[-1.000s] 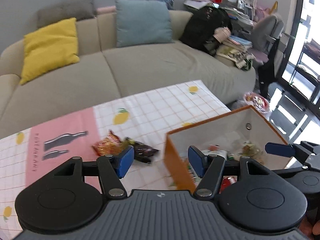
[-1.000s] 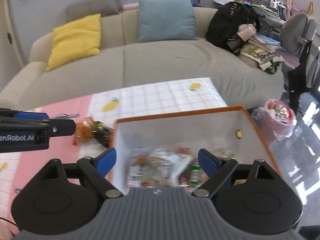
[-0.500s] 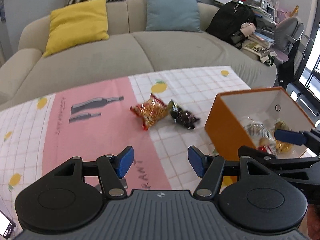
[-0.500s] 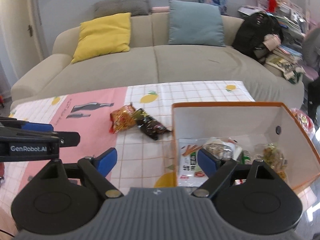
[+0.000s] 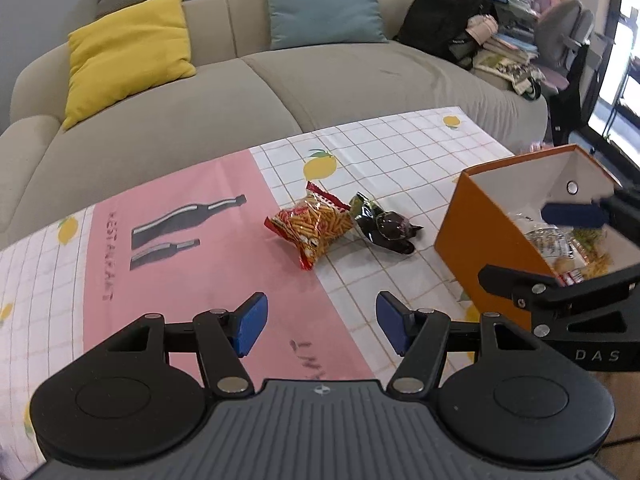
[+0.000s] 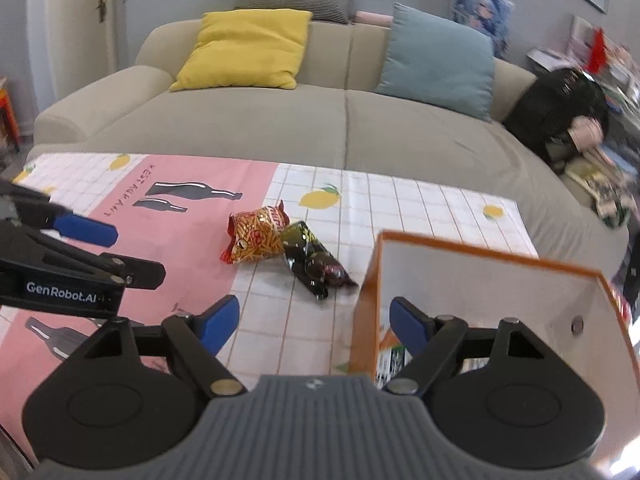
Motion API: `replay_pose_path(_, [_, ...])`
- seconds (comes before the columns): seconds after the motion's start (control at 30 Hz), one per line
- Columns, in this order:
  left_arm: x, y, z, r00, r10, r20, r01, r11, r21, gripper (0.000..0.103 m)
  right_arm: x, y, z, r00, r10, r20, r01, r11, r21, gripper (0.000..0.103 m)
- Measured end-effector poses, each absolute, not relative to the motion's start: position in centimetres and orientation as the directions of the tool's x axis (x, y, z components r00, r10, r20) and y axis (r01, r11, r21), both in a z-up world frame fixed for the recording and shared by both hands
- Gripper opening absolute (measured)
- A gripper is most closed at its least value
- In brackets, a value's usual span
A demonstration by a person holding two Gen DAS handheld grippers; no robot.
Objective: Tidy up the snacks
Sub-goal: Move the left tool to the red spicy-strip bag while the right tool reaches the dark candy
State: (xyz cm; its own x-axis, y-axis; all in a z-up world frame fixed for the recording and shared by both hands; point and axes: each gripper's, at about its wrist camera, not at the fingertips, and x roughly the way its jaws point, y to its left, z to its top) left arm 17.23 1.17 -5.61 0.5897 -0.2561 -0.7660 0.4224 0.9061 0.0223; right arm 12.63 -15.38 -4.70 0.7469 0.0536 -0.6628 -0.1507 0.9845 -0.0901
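A red-and-orange snack bag (image 5: 314, 224) (image 6: 256, 237) and a dark snack bag (image 5: 382, 229) (image 6: 316, 266) lie side by side on the tablecloth (image 5: 192, 248). An orange box (image 5: 492, 232) (image 6: 476, 280) with several snacks inside stands to their right. My left gripper (image 5: 318, 326) is open and empty, hovering short of the two bags. My right gripper (image 6: 314, 320) is open and empty, its right finger over the box's left wall.
A beige sofa (image 5: 320, 80) with a yellow cushion (image 5: 128, 52) and a blue cushion (image 5: 324, 4) runs behind the table. A black backpack (image 5: 444, 20) and papers sit at its right end. An office chair (image 5: 560, 44) stands beyond.
Both grippers have pulled back and swung left, away from the box. The two bags on the cloth now sit ahead of both grippers. Both stay open and empty.
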Motion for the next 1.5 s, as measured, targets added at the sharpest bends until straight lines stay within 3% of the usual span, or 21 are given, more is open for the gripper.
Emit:
replay_pose_path(0.53, [24.1,-0.1,-8.3,0.529,-0.362,-0.767,0.661,0.743,0.105,0.081,19.4,-12.6,-8.1,0.702,0.047,-0.71,-0.316,0.914,-0.252,0.065])
replay_pose_path(0.7, [26.6,-0.8,-9.7,0.508,-0.356,-0.785,0.698,0.704,0.132,0.082,20.7,-11.6,-9.6,0.696,0.035,-0.718,-0.288,0.928,-0.235,0.062])
replay_pose_path(0.8, [28.2,-1.4,-10.8,0.502,-0.331,-0.799,0.708,0.688,0.159,0.082,21.7,-10.6,-10.6,0.693,-0.054,-0.719,-0.223,0.933,-0.284,0.055])
replay_pose_path(0.93, [29.6,-2.0,-12.0,0.493,-0.325,-0.807,0.725,0.667,0.174,0.082,22.7,-10.2,-11.9,0.685,-0.082,-0.724,-0.111,0.97,-0.215,0.056])
replay_pose_path(1.2, [31.4,-3.5,-14.3,0.477,-0.317,-0.82,0.753,0.629,0.195,0.082,23.7,-8.8,-15.2,0.721,-0.186,-0.668,-0.07,0.939,-0.337,0.056])
replay_pose_path(1.5, [31.6,-2.8,-15.3,0.454,-0.324,-0.83,0.722,0.679,0.13,0.07,24.8,-9.1,-17.1,0.732,-0.224,-0.644,-0.069,0.915,-0.397,0.051])
